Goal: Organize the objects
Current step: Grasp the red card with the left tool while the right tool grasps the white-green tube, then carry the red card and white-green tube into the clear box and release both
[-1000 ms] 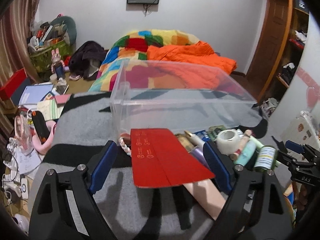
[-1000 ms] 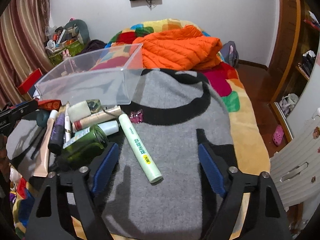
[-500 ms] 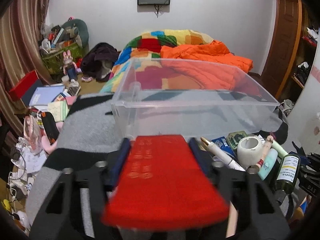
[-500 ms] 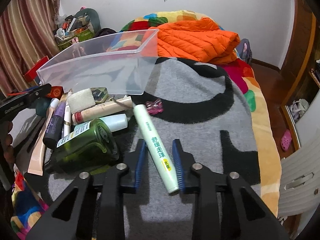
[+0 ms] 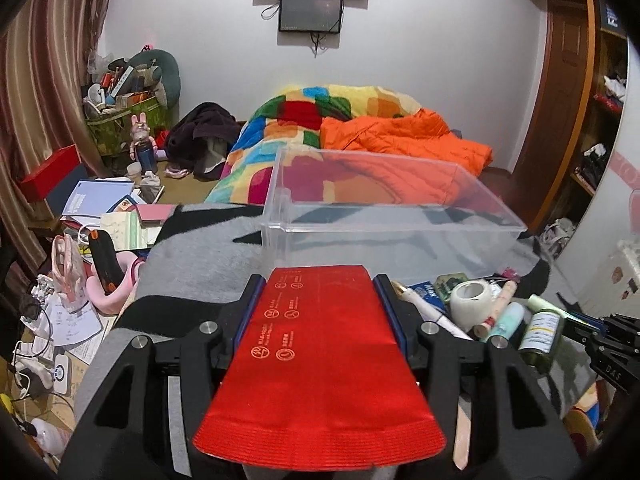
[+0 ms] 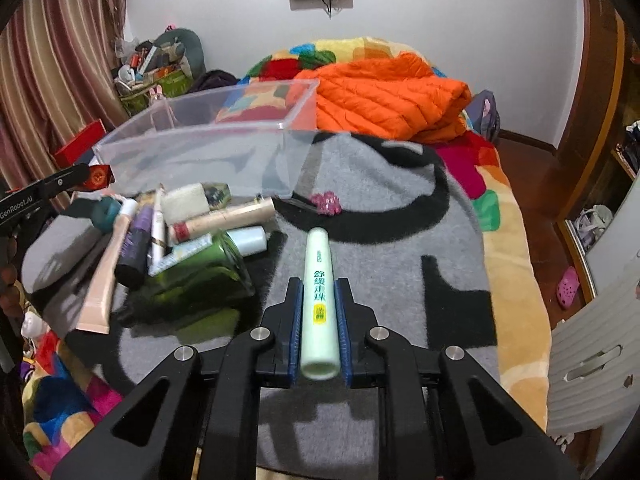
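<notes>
I had the red packet (image 5: pixel 320 360) clamped flat in my left tongs (image 5: pixel 318 304), its far edge just short of the clear plastic bin (image 5: pixel 400 224) at twelve o'clock. My right tongs (image 6: pixel 319 312) were closed narrow on the pale green tube (image 6: pixel 319 300), pointing lengthwise along the fingers above the grey blanket (image 6: pixel 400 240), with the bin well off at ten o'clock in that view. The bin looked empty, so by my reckoning nothing was sorted yet. At nine o'clock of the right view lay the remaining heap: green glass bottle (image 6: pixel 196 280), purple tube (image 6: pixel 134 248), beige tube (image 6: pixel 102 292), cream tube (image 6: pixel 224 220). The tape roll (image 5: pixel 472 300) sat at three o'clock in the left view. Both held items needed dropping in, then the heap.
</notes>
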### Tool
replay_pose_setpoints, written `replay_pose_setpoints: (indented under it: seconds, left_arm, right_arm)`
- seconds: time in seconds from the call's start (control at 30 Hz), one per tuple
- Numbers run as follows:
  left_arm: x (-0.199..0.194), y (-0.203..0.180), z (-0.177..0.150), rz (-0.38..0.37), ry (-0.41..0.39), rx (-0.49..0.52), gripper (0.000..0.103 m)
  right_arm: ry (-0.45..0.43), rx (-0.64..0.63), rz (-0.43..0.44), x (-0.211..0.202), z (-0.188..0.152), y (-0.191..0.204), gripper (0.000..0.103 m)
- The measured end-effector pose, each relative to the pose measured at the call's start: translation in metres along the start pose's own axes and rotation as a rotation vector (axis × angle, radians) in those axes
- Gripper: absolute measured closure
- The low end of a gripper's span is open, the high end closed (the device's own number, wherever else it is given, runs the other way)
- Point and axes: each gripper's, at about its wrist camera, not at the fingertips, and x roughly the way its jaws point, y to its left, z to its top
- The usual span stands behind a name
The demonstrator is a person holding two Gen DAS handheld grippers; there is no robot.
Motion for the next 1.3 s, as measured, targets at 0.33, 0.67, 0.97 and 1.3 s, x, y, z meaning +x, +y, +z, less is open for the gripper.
replay_pose_setpoints:
  seconds: [0.33,0.67,0.97,1.3]
  left_arm:
    - [-0.026,0.006,0.025,-0.026,-0.074,-0.003,0.049]
    - [-0.004,0.007,0.065,-0.059,-0.081,0.011,0.049]
    - [0.055,-0.01,0.091,-0.095,0.043,0.074,0.049]
    - [0.104,-0.039,0.09,-0.126,0.15,0.162,0.049]
  right_arm:
    - [-0.133,-0.041,0.034,-0.036,0.034,0.019,0.089]
    - [-0.249,-0.085,0.044,-0.037,0.088,0.044,0.089]
    - [-0.176,-0.164,0.008,0.02,0.135,0.065,0.089]
    - [-0.016,-0.263,-0.049,0.082,0.146,0.083,0.089]
